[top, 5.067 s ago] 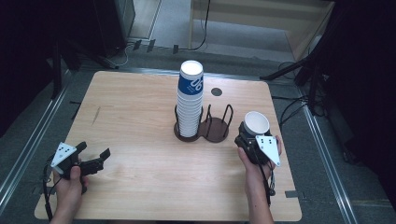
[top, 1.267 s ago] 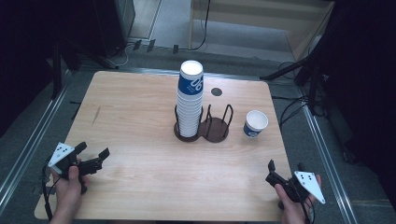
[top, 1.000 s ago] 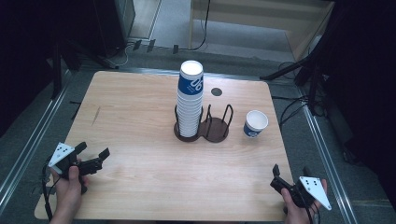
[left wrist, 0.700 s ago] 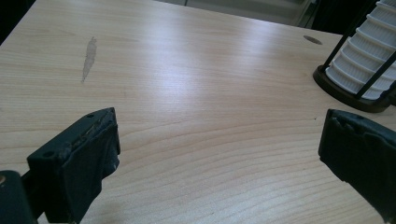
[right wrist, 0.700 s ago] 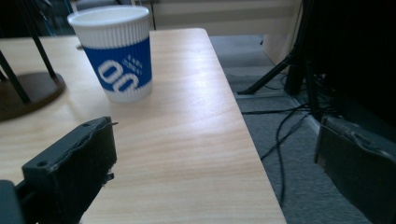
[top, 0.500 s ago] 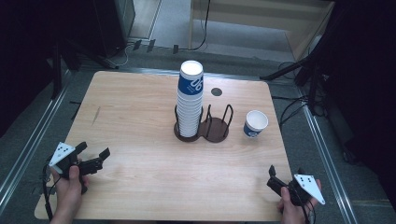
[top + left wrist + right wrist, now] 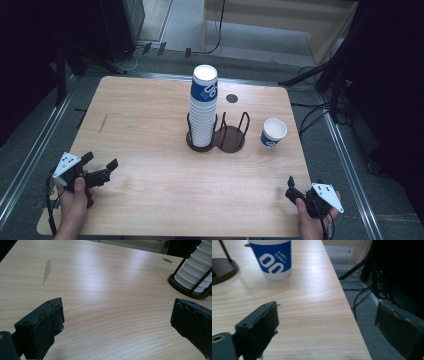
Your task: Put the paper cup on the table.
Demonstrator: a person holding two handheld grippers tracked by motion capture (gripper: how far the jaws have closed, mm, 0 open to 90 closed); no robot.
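1. Two grippers, both empty: your left gripper (image 7: 100, 171) is wide open; your right gripper (image 7: 291, 186) is open, its jaws just closing a bit.
2. Single cup (image 7: 273, 133) stands right of the rack (image 7: 231, 142), well apart from your right gripper.
3. Cup stack (image 7: 203, 107) fills the rack's left ring; its bottom is hard to see.

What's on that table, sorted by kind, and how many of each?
Cup stacks: 1
Single cups: 1
Cup racks: 1
Hand-held grippers: 2, left gripper and right gripper, both with nothing between the jaws
Total: 5
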